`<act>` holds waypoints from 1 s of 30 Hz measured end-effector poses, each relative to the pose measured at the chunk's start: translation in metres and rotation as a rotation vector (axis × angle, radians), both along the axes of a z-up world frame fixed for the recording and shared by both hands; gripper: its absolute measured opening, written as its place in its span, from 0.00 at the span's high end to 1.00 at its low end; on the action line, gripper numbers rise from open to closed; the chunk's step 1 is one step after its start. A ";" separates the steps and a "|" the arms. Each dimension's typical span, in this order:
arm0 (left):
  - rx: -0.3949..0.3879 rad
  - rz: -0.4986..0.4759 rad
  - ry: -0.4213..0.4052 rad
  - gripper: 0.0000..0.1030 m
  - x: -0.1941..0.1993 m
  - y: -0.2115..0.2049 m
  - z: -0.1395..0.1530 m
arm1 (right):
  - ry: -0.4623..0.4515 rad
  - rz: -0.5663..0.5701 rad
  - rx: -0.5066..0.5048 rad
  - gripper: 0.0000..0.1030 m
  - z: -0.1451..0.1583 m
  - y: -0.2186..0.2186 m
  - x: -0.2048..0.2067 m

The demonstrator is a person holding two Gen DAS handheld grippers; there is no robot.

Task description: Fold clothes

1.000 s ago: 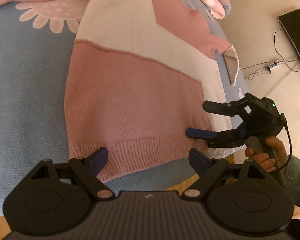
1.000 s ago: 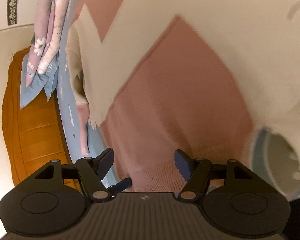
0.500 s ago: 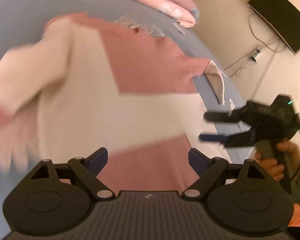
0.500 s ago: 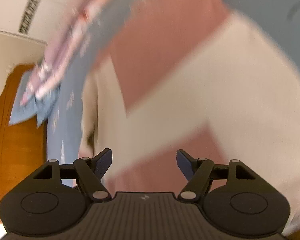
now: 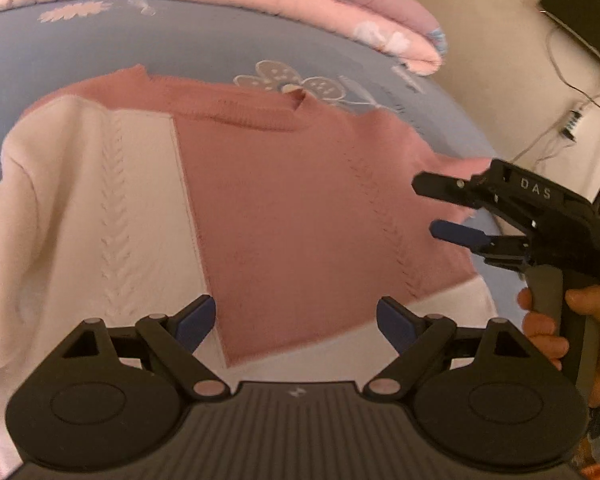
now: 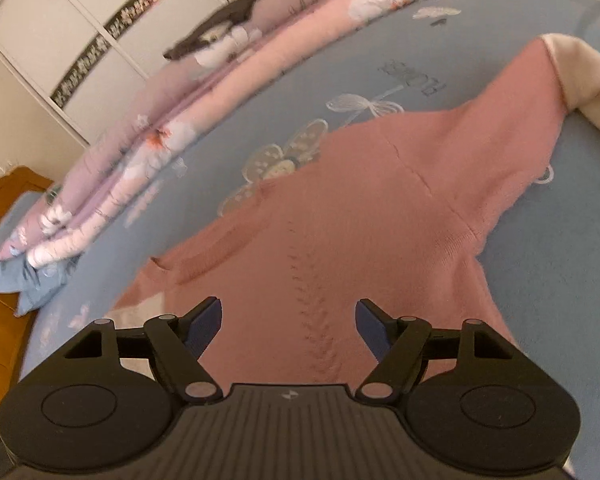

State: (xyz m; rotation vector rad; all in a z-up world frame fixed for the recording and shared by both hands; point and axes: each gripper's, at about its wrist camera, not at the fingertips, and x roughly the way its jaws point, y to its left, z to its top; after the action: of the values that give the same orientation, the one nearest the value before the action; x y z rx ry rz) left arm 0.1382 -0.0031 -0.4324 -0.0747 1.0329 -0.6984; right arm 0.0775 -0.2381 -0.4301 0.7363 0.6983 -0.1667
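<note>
Both my claws, left claw (image 5: 296, 322) and right claw (image 6: 288, 322), gape empty; right just widened. Sweater (image 5: 300, 208) now fills twelve o'clock on bed (image 5: 180, 44), awaiting sleeve folds.

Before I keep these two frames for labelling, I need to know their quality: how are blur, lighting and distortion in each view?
Left wrist view: warm, dim indoor light; the sweater looks soft and slightly smeared, the right gripper is sharper; fisheye bends the bed into an arc. Right wrist view: the folded quilt and wardrobe are streaked by motion; the knit near the fingers reads clearly; corners go dark.
</note>
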 end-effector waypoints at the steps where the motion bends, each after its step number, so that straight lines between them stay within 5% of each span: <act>1: 0.010 0.006 0.005 0.15 0.002 -0.004 -0.002 | 0.019 0.003 -0.003 0.24 -0.003 -0.004 0.001; 5: 0.044 0.015 0.002 0.15 0.003 -0.007 -0.006 | 0.107 -0.030 -0.081 0.25 -0.009 -0.026 -0.014; 8: 0.045 0.028 0.010 0.13 0.005 -0.009 -0.007 | 0.080 0.001 -0.008 0.27 -0.013 -0.046 -0.032; 17: 0.091 0.031 0.017 0.12 0.007 -0.018 -0.004 | 0.120 0.058 0.007 0.25 0.007 -0.016 -0.030; 20: 0.081 0.026 0.024 0.11 0.008 -0.017 -0.005 | 0.190 -0.001 -0.089 0.29 0.003 -0.021 -0.039; 26: 0.060 0.021 0.056 0.12 0.015 -0.014 -0.003 | 0.202 0.011 -0.087 0.28 0.008 -0.021 -0.043; 30: -0.009 -0.011 0.023 0.11 0.017 -0.016 0.017 | 0.122 0.024 -0.023 0.24 0.020 -0.008 -0.032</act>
State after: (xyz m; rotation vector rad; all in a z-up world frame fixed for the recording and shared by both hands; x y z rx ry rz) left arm 0.1555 -0.0194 -0.4151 -0.0853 1.0533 -0.7140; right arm 0.0458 -0.2466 -0.4099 0.6992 0.8195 -0.1984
